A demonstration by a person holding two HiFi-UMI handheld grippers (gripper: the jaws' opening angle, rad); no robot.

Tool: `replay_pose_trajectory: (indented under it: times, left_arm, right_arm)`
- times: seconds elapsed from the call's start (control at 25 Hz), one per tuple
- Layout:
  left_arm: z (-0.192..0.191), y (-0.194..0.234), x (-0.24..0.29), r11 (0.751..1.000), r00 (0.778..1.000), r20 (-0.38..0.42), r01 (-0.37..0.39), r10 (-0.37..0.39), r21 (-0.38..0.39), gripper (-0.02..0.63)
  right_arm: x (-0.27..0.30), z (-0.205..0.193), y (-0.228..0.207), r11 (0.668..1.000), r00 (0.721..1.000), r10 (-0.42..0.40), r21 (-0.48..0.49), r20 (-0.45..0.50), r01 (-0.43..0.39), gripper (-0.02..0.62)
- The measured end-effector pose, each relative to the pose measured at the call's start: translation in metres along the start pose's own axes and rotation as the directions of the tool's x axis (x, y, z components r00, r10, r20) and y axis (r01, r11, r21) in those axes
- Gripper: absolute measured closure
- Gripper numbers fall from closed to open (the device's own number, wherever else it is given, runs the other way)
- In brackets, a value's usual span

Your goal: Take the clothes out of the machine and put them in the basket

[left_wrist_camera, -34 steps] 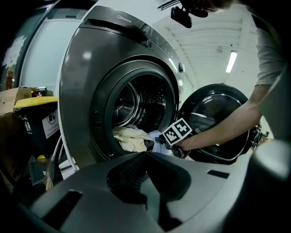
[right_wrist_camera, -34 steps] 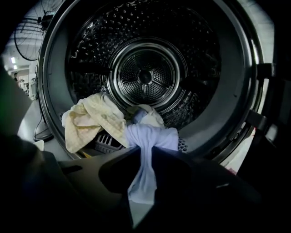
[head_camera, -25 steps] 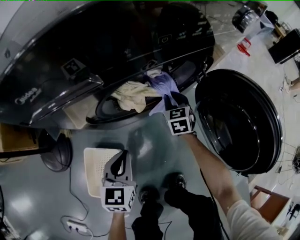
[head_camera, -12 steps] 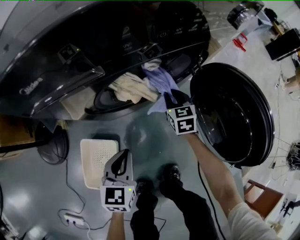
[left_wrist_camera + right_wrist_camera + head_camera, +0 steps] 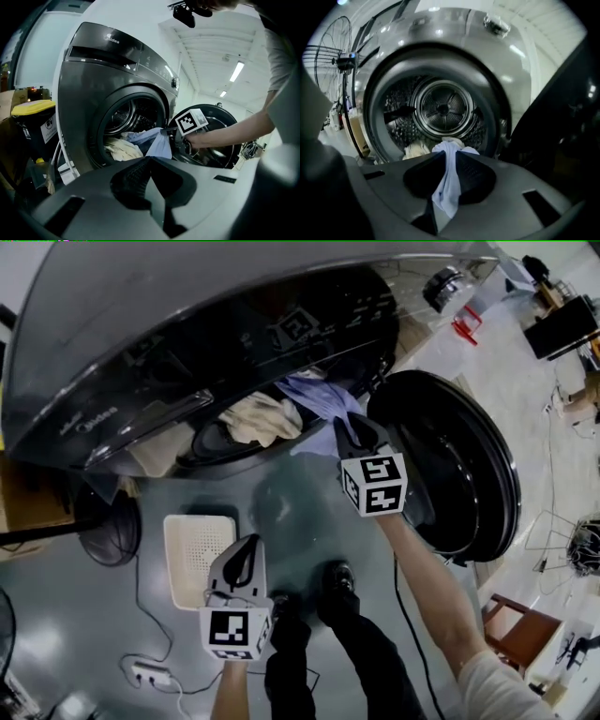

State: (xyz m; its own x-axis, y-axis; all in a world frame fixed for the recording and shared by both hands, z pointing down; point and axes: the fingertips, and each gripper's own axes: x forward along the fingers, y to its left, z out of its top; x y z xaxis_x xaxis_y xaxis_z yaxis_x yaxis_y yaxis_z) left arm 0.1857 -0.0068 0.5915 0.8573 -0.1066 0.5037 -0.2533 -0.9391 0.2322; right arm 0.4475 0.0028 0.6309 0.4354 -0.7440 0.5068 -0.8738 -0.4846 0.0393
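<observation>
A light blue garment (image 5: 323, 399) trails out of the washing machine's round opening (image 5: 234, 442). My right gripper (image 5: 349, 427) is shut on it just outside the door frame. Its jaws have just closed a little tighter on the cloth. In the right gripper view the blue cloth (image 5: 449, 183) hangs down between the pads. A cream garment (image 5: 258, 418) lies at the mouth of the drum (image 5: 443, 108). My left gripper (image 5: 242, 557) is shut with nothing in it, low over the floor beside the white basket (image 5: 192, 554).
The machine's dark door (image 5: 459, 474) stands swung open at the right. A person's shoes (image 5: 328, 582) are on the floor below the opening. A fan (image 5: 108, 531) sits left of the basket and a power strip (image 5: 150, 673) lies near it. A yellow-lidded bin (image 5: 33, 122) stands left of the machine.
My right gripper has risen and drawn the blue garment farther out of the opening. My left gripper has lifted slightly, staying beside the basket.
</observation>
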Motion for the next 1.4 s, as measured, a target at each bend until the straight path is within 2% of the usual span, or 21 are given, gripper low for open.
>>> replay_pose_trajectory:
  times: [0.56,0.88,1.12,1.4]
  left_arm:
    - [0.111,-0.051,-0.059,0.999,0.998,0.052,0.019,-0.021,0.036,0.586]
    - [0.176,-0.072,-0.090,0.999,0.995,0.104,0.001,-0.006,0.048,0.586]
    - [0.233,-0.077,-0.121,0.997,0.985,0.169,-0.035,0.024,0.061,0.586]
    - [0.281,-0.079,-0.167,0.993,0.969,0.229,-0.104,0.090,0.048,0.586]
  right_arm:
    - [-0.139,0.137,-0.021,0.998,0.987,-0.035,0.051,0.157,0.027,0.515]
    - [-0.223,0.236,-0.033,0.998,0.958,-0.041,0.058,0.284,0.025,0.515]
    - [-0.285,0.292,-0.022,1.000,0.943,0.012,0.009,0.334,-0.016,0.515]
    - [-0.355,0.348,0.018,0.990,0.911,0.132,-0.091,0.391,-0.105,0.515]
